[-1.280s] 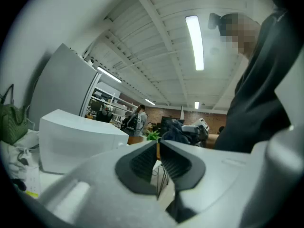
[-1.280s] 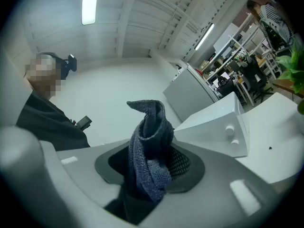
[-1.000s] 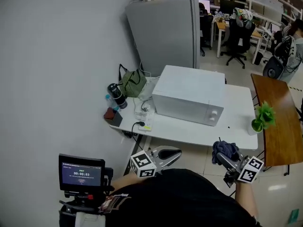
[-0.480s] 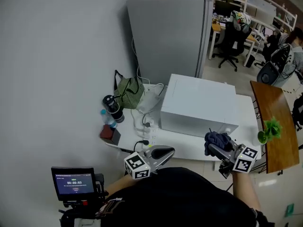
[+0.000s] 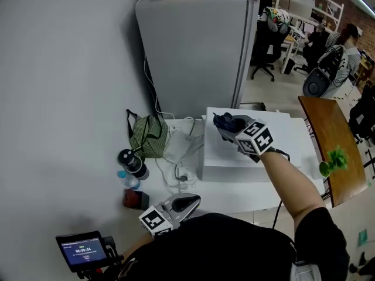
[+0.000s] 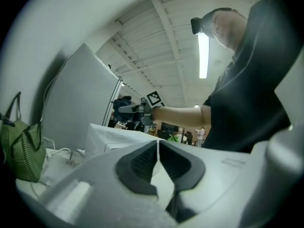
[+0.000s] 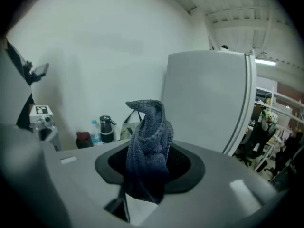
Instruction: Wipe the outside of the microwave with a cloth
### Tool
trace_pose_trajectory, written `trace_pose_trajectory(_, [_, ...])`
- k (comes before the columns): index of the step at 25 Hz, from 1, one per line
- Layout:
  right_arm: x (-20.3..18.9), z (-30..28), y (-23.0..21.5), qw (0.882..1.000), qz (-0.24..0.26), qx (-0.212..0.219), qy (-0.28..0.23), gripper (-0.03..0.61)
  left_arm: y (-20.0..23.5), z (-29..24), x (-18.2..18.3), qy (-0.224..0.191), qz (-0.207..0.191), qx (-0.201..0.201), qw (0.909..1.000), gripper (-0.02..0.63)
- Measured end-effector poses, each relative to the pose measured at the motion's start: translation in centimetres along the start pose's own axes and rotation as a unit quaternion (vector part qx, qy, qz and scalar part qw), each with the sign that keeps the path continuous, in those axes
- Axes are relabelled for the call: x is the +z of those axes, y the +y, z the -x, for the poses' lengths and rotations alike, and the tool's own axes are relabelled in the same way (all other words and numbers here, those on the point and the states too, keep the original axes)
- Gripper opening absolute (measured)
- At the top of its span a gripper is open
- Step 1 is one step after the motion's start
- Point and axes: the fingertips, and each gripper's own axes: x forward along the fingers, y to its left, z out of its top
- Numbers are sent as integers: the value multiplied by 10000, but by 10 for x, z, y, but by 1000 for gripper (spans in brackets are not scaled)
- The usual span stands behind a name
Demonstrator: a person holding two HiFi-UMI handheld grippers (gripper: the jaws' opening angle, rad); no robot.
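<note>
While the right gripper [image 5: 228, 129] hangs over the boxy white microwave [image 5: 252, 165], its jaws are part-spread and pinching a bunched dark-blue knit cloth [image 7: 149, 141], which fills the gap between the pads and sticks out past the tips as a twisted peak. From the left gripper view the cloth looks just clear of the microwave's top panel, which lies directly below the jaws; I can't confirm contact. My read: the approach is done and the first stroke hasn't started. To do it well, tilt the tips down so only the cloth peak meets the panel, not the plastic jaws, then press lightly and pull long overlapping strokes toward the front edge. That peak is small, so expect a narrow swath and many passes. The left gripper [image 5: 186, 202] is pressed shut on nothing, low and well back from the right jaws near the white table [image 5: 234, 195] edge. It could brace the microwave's near corner if the box slides. Watch the loose white cables [image 5: 179, 157] off the left side when wiping that wall.
</note>
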Motion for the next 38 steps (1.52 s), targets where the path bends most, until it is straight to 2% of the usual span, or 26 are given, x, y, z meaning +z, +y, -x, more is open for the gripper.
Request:
trace_pose_trajectory(2, [-4,-53,-22,9988,225,-89,423,164,8,5,0,33,41,249,9997,15])
trace_pose_trajectory(6, [-33,-131,-61,9908,247,-300,1297,164,13,16,0,-9,107,1028,9946,12])
trace_pose_trajectory(8, [-48,-152,-69,9839,381,-281,1721,164,14,17,-3,-34,212,1369,9903,11])
trace_pose_trajectory(11, [-54,-156,-83,9815,339,-199,1875,164,16,9,-4,-11,213,1581,9872,11])
trace_pose_trajectory(14, [-74,-129,-121,9793,0,-423,1979,164,19,-9,-2,76,158,1475,9889,9])
trace_pose_trajectory(17, [-115,-74,-175,9717,-363,-828,2183,164,16,-35,-3,179,102,1154,9931,9])
trace_pose_trajectory(21, [-181,31,-249,9556,-890,-1533,2356,164,11,-62,-2,263,51,751,9968,9])
trace_pose_trajectory(24, [-227,109,-292,9375,-1265,-2125,2447,163,9,-73,-9,262,47,516,9983,9])
trace_pose_trajectory(26, [-248,145,-310,9262,-1399,-2401,2547,163,8,-77,-10,246,82,441,9987,9])
trace_pose_trajectory(28, [-251,157,-314,9235,-1426,-2464,2571,163,8,-79,-7,238,140,449,9986,9])
trace_pose_trajectory(29, [-242,151,-307,9280,-1396,-2388,2497,163,8,-77,-7,224,142,470,9985,9])
trace_pose_trajectory(30, [-225,135,-293,9380,-1335,-2193,2329,163,8,-75,-6,205,141,498,9984,9])
trace_pose_trajectory(33, [-135,44,-204,9798,-785,-973,1563,163,11,-67,-4,111,134,593,9981,9])
trace_pose_trajectory(34, [-105,9,-165,9876,-493,-517,1401,163,11,-64,-3,83,113,619,9980,9])
trace_pose_trajectory(36, [-69,-54,-93,9906,-44,205,1351,163,9,-60,-1,54,41,676,9977,9])
trace_pose_trajectory(38, [-50,-99,-41,9880,234,592,1408,163,8,-53,-2,43,-1,762,9971,9])
